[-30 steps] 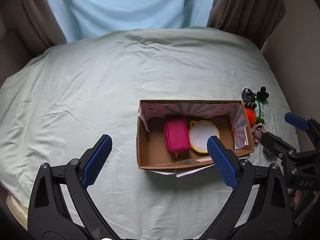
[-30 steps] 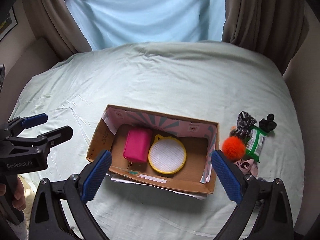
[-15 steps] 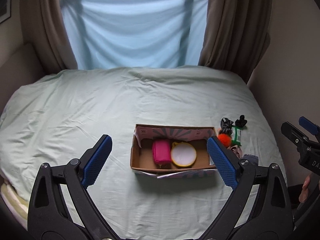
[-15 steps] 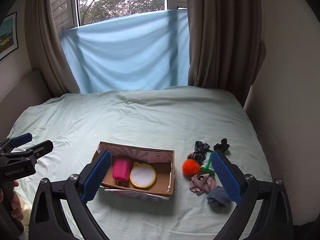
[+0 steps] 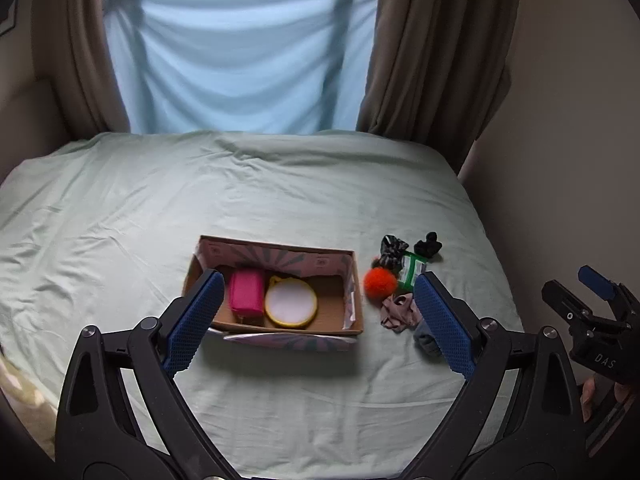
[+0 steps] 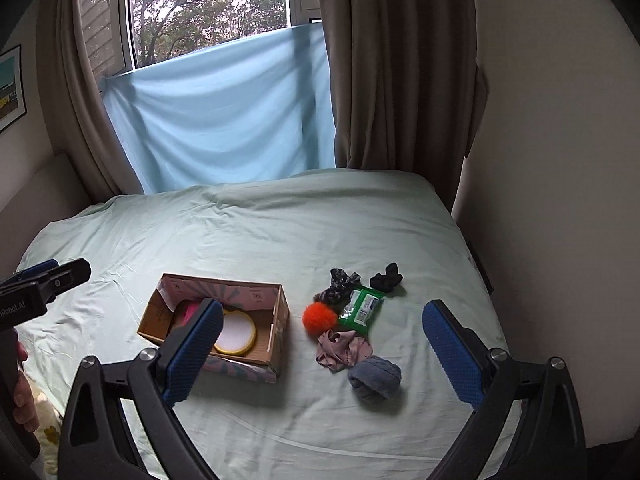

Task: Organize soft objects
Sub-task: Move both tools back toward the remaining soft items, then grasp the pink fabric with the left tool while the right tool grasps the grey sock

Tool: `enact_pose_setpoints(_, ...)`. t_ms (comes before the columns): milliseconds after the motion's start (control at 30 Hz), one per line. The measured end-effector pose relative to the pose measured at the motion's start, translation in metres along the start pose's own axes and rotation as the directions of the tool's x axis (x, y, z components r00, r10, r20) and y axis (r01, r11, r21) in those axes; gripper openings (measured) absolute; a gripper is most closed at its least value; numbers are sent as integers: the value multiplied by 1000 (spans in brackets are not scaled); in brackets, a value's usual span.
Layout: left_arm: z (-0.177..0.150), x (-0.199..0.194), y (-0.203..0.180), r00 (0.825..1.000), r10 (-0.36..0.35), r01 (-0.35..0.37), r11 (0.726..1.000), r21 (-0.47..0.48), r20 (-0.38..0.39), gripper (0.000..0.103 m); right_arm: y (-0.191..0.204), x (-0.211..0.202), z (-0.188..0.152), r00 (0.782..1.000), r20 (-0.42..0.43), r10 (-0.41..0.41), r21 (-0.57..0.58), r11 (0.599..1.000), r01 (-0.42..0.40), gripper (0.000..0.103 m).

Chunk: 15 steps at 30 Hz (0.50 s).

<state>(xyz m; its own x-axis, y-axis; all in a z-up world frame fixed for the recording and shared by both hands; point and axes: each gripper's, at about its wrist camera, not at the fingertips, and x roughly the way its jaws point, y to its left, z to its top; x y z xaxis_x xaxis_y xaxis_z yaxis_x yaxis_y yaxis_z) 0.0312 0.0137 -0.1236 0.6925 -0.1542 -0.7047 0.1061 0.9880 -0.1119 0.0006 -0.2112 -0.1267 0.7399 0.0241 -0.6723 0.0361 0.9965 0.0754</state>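
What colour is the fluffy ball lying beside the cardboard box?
Bright orange; the fluffy ball shows best in the right wrist view.

Left gripper (image 5: 318,322), right gripper (image 6: 322,356): black plastic frames, triangular cutouts, silver screws at pivots, blue knurled finger pads (image 5: 192,322). White lettering "DAS" on one body, "RoboLAI" on the other. Bare skin on hand (image 6: 24,396).

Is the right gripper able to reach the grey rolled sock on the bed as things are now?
Probably yes. The right gripper is open and empty, and the grey rolled sock lies in the open on the bed, nearest of the loose pile, with only the pink cloth touching its far side.
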Motion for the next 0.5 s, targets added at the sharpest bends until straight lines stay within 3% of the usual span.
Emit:
enact_pose_setpoints(267, -24, 66, -85, 995, -25, 27, 999, 20, -95, 96, -69, 43, -30, 993, -95, 72, -75, 994, -79, 100)
enact_pose_setpoints(500, -41, 147, -132, 973, -76, 80, 997, 13, -218, 96, -102, 94, -56, 975, -172, 138, -132, 978, -162, 100)
